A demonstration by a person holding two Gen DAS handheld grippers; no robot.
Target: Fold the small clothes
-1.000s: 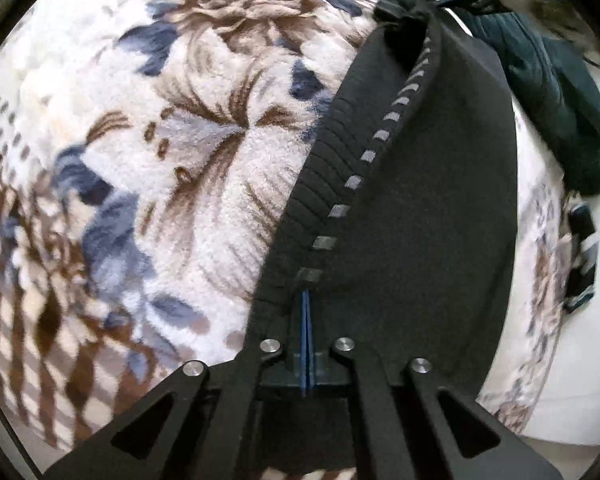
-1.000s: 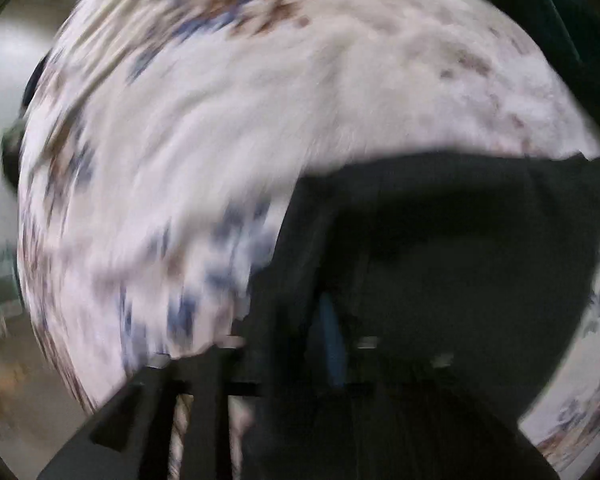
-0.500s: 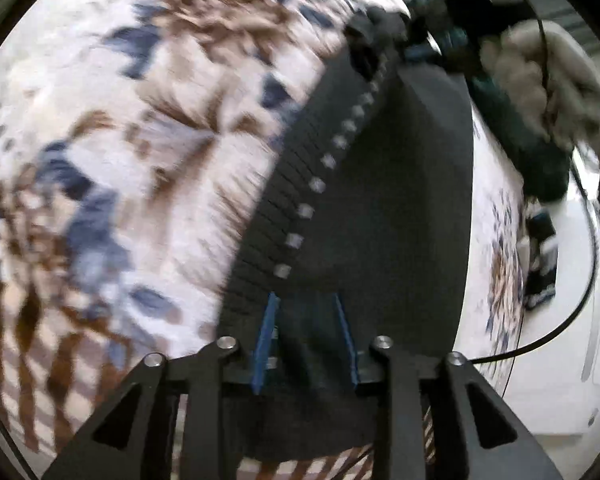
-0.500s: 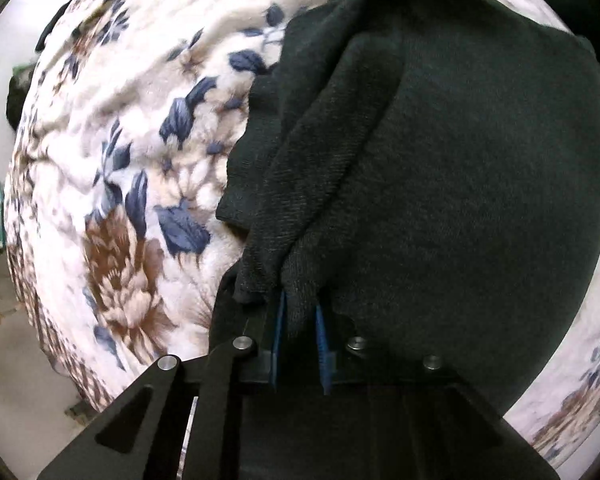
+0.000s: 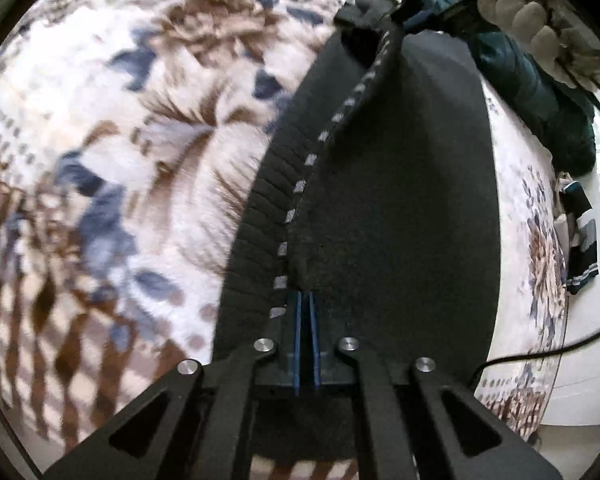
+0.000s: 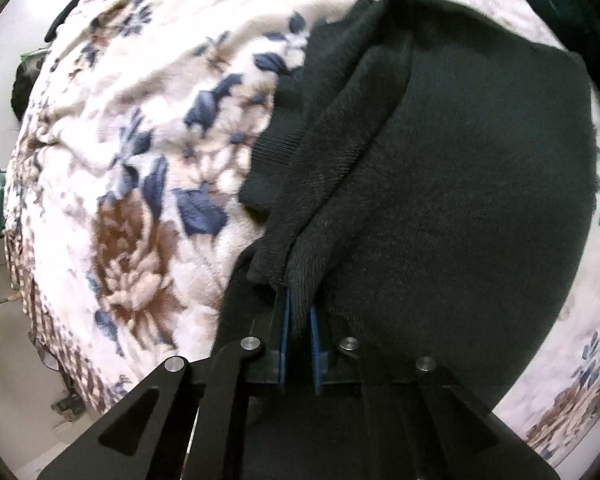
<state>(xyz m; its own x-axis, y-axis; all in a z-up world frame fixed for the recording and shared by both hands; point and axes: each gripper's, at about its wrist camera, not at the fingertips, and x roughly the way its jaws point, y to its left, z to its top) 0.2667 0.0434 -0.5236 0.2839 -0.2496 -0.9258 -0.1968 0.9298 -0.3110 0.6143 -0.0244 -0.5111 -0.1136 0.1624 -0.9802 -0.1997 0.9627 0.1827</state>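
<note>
A black knit garment (image 5: 400, 200) lies along a floral fleece blanket (image 5: 140, 140), with a line of grey dashes (image 5: 312, 158) beside its ribbed band. My left gripper (image 5: 306, 296) points down and is shut on the near edge, right next to that dashed line. In the right wrist view the same black garment (image 6: 460, 200) is bunched into folds at its ribbed end. My right gripper (image 6: 300, 312) is shut on one thick fold, with fabric filling the gap between the blue pads (image 6: 285, 320). The cloth stretches between the two grips.
A dark teal garment (image 5: 540, 92) lies heaped at the far right, and a striped piece (image 5: 580, 240) sits by the blanket's right edge. A black cable (image 5: 540, 354) runs over the pale surface there. In the right wrist view the blanket (image 6: 140, 120) drops to the floor (image 6: 4, 340) at the left.
My left gripper opened over the near edge, then shut on it again beside the dashed line. My right gripper swept to the bunched end and closed on a fold.
</note>
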